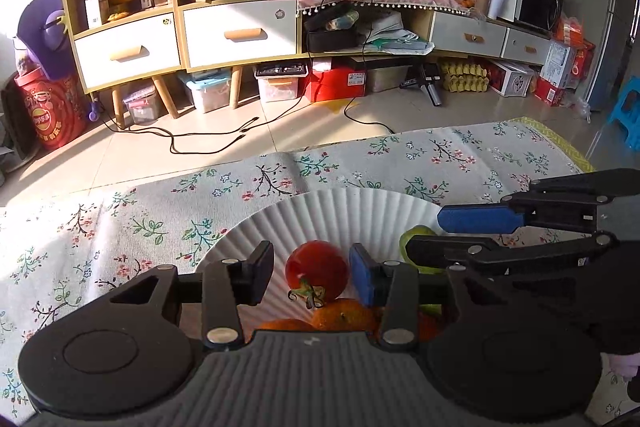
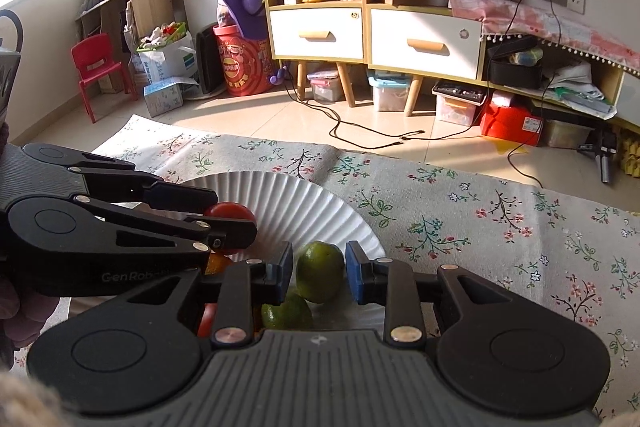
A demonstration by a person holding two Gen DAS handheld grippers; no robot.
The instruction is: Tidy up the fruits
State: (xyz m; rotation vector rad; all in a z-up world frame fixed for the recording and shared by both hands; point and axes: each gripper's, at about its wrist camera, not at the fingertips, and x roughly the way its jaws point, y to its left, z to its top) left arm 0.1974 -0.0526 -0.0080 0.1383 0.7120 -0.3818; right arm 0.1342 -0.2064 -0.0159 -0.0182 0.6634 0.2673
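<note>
plate [image 1: 280,219] far half bare, passable | near rim crowded: tomato [image 1: 316,269], oranges [image 1: 344,315], limes [image 2: 320,271] | both grippers side-by-side, blocking each other laterally

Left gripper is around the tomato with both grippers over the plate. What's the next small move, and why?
Probably close the left gripper on the tomato: its fingers flank the tomato with gaps on both sides, so nothing is gripped. The right gripper likewise brackets a green citrus on the paper plate.
</note>
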